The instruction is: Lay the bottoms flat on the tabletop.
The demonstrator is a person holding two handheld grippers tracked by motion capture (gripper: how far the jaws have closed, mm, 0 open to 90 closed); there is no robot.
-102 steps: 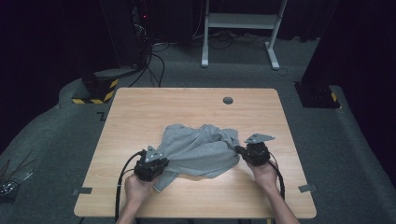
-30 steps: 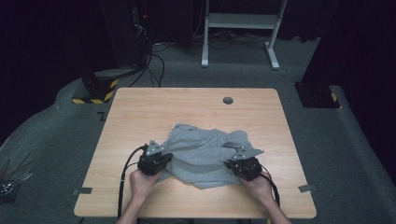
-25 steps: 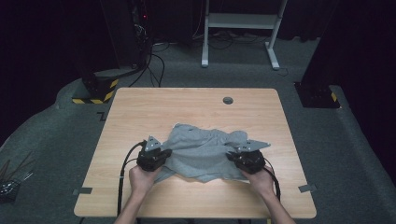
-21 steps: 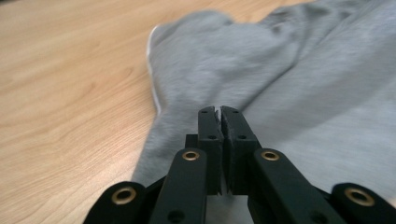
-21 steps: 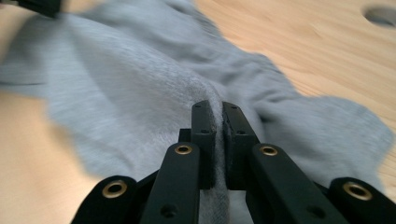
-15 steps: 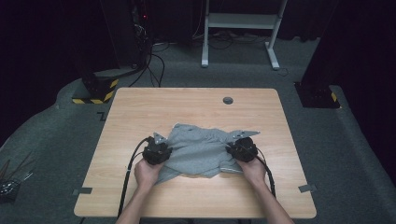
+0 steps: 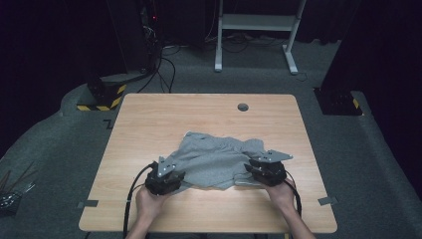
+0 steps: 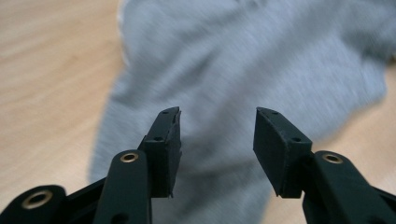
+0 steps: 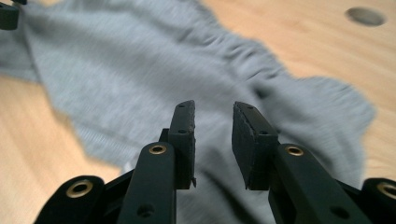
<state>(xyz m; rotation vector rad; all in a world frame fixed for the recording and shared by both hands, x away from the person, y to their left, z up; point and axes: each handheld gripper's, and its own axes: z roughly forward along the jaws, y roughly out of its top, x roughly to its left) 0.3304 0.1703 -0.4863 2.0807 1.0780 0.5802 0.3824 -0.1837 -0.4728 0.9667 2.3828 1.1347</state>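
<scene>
- High view: the grey garment (image 7: 215,159) lies crumpled on the near half of the bench (image 7: 149,119), closer to the right edge than the left. My left gripper (image 7: 164,180) sits at its near-left corner and my right gripper (image 7: 264,170) at its near-right corner, both low over the cloth's near hem.
- Left gripper view: my jaws have just been opening and now stand well apart. The grey cloth lies below and beyond them, with nothing pinched between the pads (image 8: 169,140). Bare wood shows to either side.
- Right gripper view: these jaws have also just been opening, though the gap is narrower. No fabric is caught between them; the garment spreads ahead in soft wrinkles toward the round hole in the bench (image 9: 365,16).
- Handling, as I judge it: the cloth is light, limp and not fragile, and it will sag and bunch wherever I lift it. A firm pinch on a hem or corner should hold best; mid-panel folds would drag extra layers along.
</scene>
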